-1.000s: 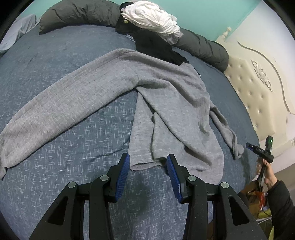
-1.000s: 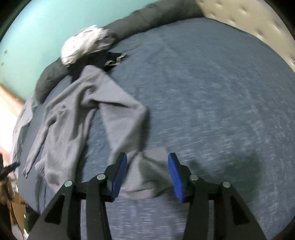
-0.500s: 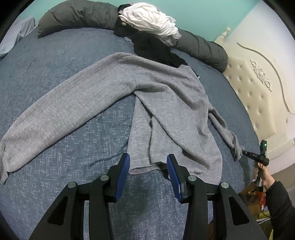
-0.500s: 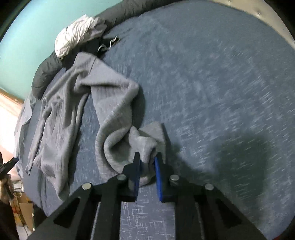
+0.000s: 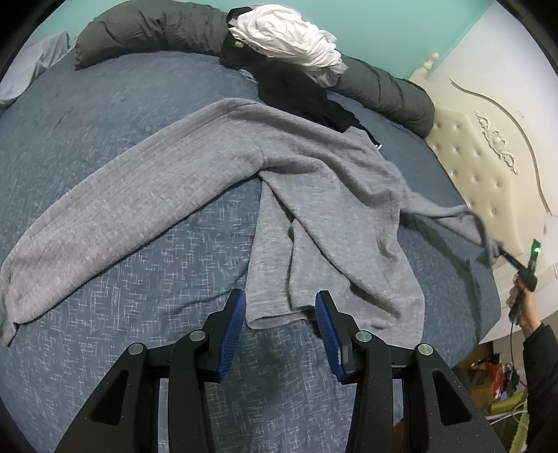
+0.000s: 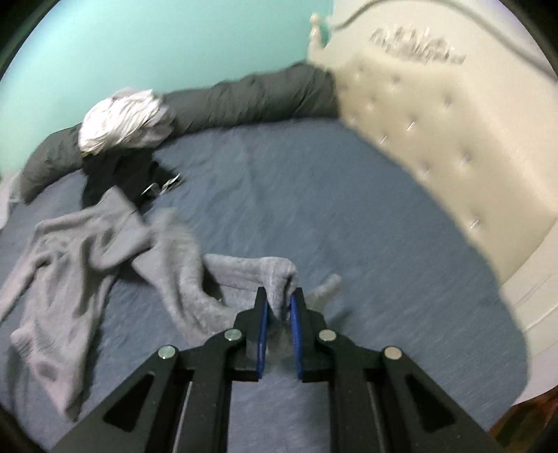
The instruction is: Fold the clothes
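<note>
A grey knit sweater (image 5: 314, 181) lies rumpled on the blue bed cover (image 5: 104, 115), one long sleeve (image 5: 115, 212) stretched to the left. My left gripper (image 5: 280, 306) hovers open over the sweater's bottom hem, its blue pads on either side of the hem without pinching it. My right gripper (image 6: 279, 303) is shut on the cuff of the other sleeve (image 6: 275, 275) and holds it lifted off the cover. In the left wrist view that sleeve (image 5: 450, 216) runs taut to the right gripper (image 5: 502, 252), held by a person's hand (image 5: 519, 299).
A long dark grey bolster (image 5: 157, 28) lines the far edge, with a white garment (image 5: 289, 35) and a black garment (image 5: 296, 94) heaped on it. A cream tufted headboard (image 6: 436, 118) stands at the right. The bed's edge drops off near the hand; clutter lies on the floor (image 5: 488, 376).
The right gripper closed on the sleeve cuff and has lifted and pulled it toward the headboard side, stretching the sleeve. The left gripper stayed open over the hem.
</note>
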`<action>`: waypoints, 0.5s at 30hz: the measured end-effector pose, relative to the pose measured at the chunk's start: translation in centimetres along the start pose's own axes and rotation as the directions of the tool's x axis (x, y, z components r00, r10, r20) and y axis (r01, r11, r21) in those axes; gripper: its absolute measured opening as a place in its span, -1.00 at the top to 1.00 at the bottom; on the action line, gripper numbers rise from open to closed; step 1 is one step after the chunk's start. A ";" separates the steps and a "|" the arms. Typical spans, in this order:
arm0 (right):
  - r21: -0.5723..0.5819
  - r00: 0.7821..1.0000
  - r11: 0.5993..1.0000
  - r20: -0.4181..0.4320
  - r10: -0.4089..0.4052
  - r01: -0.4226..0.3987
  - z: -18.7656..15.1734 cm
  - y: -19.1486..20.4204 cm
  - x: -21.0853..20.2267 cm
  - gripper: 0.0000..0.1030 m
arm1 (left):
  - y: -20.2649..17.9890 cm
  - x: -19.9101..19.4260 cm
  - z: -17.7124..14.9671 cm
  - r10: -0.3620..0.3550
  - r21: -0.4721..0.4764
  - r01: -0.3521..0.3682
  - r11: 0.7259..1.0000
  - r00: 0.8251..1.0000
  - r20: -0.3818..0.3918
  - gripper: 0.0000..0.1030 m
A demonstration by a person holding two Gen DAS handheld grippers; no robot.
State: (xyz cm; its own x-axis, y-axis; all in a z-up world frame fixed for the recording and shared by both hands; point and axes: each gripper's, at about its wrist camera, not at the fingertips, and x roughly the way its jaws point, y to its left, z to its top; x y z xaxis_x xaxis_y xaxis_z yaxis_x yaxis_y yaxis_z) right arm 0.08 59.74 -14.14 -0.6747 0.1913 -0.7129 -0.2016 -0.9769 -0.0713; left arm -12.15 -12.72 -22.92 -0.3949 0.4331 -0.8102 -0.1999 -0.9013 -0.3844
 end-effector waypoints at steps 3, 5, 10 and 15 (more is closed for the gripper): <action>0.016 0.999 0.999 0.024 -0.032 0.031 1.3 -1.0 -0.3 0.78 | 0.1 0.2 -0.2 -0.002 -0.002 0.002 1.000 1.000 -0.003 0.12; 0.042 1.000 0.999 -0.007 -0.021 0.021 1.4 -1.6 0.7 0.78 | 0.0 0.4 -0.3 -0.001 0.000 0.001 1.000 1.000 -0.006 0.12; 0.112 0.995 0.994 -0.096 0.020 -0.009 1.3 -3.1 3.5 0.64 | 0.2 1.1 -0.8 0.000 -0.008 0.000 1.000 1.000 -0.020 0.12; 0.165 0.990 0.986 -0.142 -0.007 0.031 0.1 -3.3 4.3 -0.31 | 0.4 1.6 -1.2 0.003 -0.010 -0.004 1.000 0.999 -0.037 0.12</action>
State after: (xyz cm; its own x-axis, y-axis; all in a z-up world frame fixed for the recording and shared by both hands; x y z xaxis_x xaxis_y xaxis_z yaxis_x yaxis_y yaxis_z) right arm -2.24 63.83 -16.87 -0.5653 0.1824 -0.8045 -0.3367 -0.9413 0.0231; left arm -11.75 -12.42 -24.87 -0.3624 0.4293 -0.8272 -0.1895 -0.9030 -0.3857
